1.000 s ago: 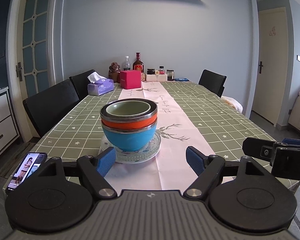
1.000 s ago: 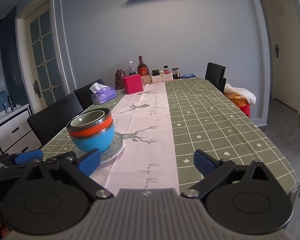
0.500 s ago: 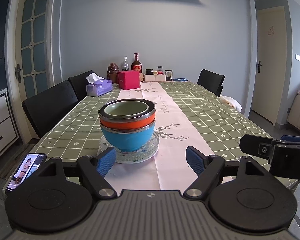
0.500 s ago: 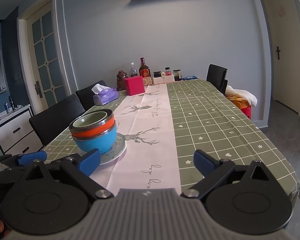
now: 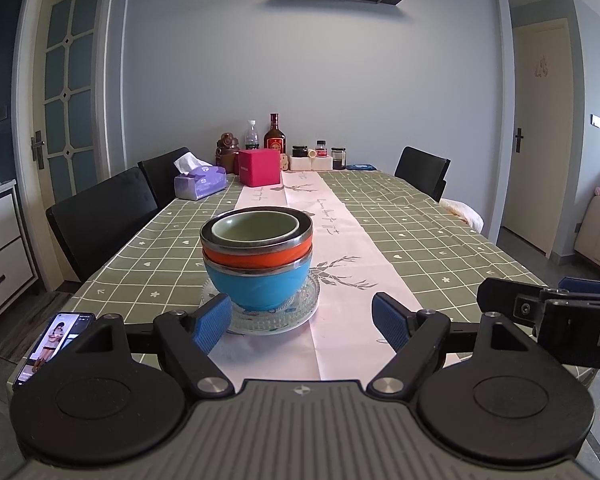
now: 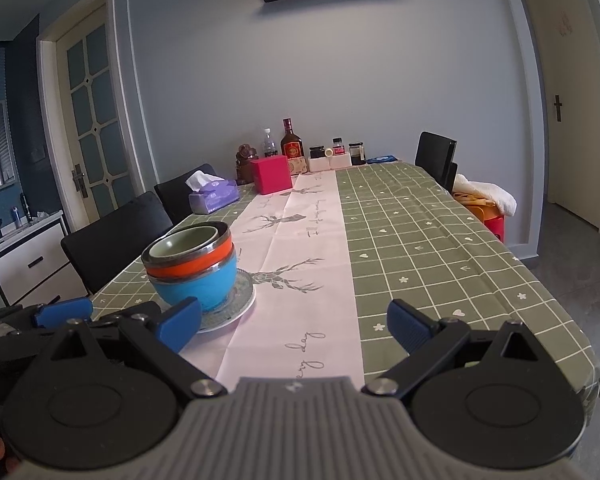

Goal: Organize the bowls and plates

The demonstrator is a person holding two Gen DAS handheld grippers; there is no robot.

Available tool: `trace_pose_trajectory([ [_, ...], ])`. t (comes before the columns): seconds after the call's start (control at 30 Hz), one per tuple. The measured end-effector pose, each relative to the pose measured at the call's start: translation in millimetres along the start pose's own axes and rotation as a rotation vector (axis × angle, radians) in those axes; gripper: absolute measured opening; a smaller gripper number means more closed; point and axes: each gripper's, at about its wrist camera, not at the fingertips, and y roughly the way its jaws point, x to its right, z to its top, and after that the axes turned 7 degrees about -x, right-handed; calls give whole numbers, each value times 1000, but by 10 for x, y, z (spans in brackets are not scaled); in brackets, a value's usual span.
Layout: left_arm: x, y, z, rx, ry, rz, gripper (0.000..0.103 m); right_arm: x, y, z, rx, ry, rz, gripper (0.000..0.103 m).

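Bench (image 5: 440,248) is filling most of both views, and I am seeing it lying under a green checked cloth with a pale pink runner (image 5: 332,220) going down its middle. Black chairs (image 5: 100,216) are standing along its left side, and another chair (image 5: 422,170) is sitting at the far right corner. At the far end a red box (image 5: 259,167), a tissue box (image 5: 200,181) and some bottles (image 5: 274,138) are crowding together by the wall.

My left gripper (image 5: 302,318) is hovering at the near edge with its fingers (image 5: 212,322) spread wide and gripping nothing. My right gripper (image 6: 294,322) is hanging just beside it, to its right, fingers (image 6: 410,326) likewise parted and empty.

Near the bench's close end a glass plate (image 5: 306,304) is resting partly on the runner, partly on the cloth. On it a blue bowl (image 5: 260,286) is sitting upright, an orange bowl (image 5: 260,258) is nesting inside that, and a green bowl (image 5: 256,226) is nesting in the top. In the left view the stack is standing just past the fingertips, slightly left of centre; in the right view it is sitting beyond the left finger.

A phone (image 5: 50,344) is lying at the near left corner, screen lit.
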Motion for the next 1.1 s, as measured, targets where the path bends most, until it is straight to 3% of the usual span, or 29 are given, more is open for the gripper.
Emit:
trace_pose_trajectory([
  [1.1,-16,-119,55,49,2,-2,93,-27,-85,32,34,-4,8,97],
])
